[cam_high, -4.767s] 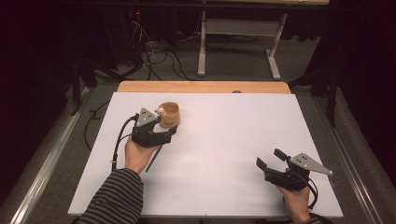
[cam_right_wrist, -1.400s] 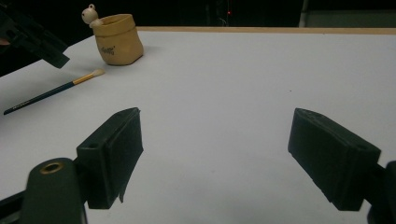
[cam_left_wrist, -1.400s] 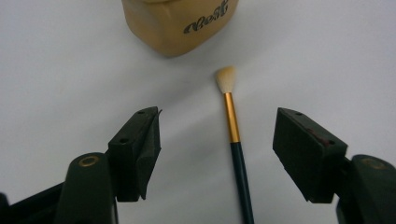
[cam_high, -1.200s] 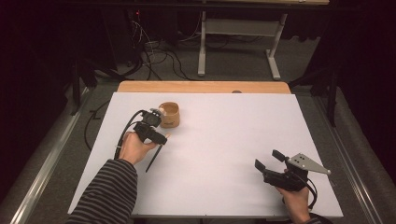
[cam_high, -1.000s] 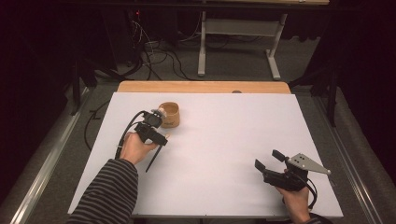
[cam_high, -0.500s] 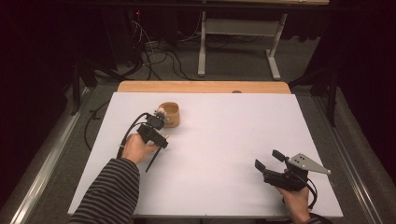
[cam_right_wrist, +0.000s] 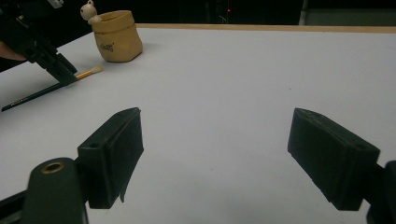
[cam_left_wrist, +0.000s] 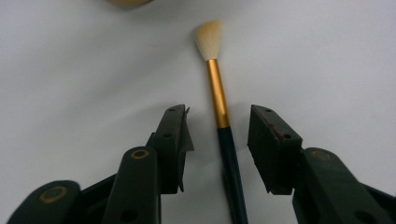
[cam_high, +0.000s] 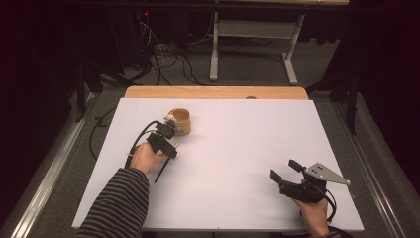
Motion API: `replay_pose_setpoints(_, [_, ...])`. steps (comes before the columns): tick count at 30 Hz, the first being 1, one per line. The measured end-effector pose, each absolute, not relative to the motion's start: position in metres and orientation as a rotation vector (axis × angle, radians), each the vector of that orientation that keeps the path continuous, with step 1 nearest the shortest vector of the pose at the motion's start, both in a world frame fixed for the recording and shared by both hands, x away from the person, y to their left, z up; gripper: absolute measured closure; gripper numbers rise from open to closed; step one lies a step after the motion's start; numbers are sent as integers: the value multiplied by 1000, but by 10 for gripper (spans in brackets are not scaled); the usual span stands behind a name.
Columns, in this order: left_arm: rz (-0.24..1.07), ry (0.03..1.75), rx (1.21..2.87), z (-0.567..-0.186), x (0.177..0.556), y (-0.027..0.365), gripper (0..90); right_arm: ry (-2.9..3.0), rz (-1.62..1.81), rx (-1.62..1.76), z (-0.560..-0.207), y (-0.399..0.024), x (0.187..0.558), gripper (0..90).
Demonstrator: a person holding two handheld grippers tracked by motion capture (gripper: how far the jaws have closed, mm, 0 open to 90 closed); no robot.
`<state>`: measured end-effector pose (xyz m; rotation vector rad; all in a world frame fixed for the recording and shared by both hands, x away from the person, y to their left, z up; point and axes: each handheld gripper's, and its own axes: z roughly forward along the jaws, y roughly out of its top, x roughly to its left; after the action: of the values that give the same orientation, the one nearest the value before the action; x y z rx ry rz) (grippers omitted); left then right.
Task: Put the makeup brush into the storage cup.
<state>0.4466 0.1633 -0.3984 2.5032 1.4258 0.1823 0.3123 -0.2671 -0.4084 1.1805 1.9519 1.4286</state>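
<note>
High view, around: a tan cup (cam_high: 179,120) stands on the white surface (cam_high: 237,148) near the far edge, with a small white figure (cam_high: 170,117) on its rim. Cables lie on the floor behind.
High view, hands: the left gripper (cam_high: 166,135) tips down just beside the cup. The right gripper (cam_high: 284,172) rests well apart, near the front edge.
Left gripper view: the brush (cam_left_wrist: 220,116) lies flat on the surface between the two fingers (cam_left_wrist: 175,135). They have just been closing, but there is a gap on each side.
Right gripper view: its fingers (cam_right_wrist: 112,156) stand wide apart with nothing between them. Far off are the cup (cam_right_wrist: 116,35), the brush (cam_right_wrist: 70,79) and the left gripper (cam_right_wrist: 44,53).
</note>
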Motion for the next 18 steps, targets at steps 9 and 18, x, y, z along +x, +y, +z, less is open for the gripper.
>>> replay_pose_setpoints(9, [164, 1433, 2501, -400, 448, 165, 648, 1956, 1425, 1178, -408, -267, 312, 200])
replay_pose_setpoints(18, [158, 1436, 2506, -400, 448, 167, 713, 1957, 1417, 1173, -409, -267, 312, 203])
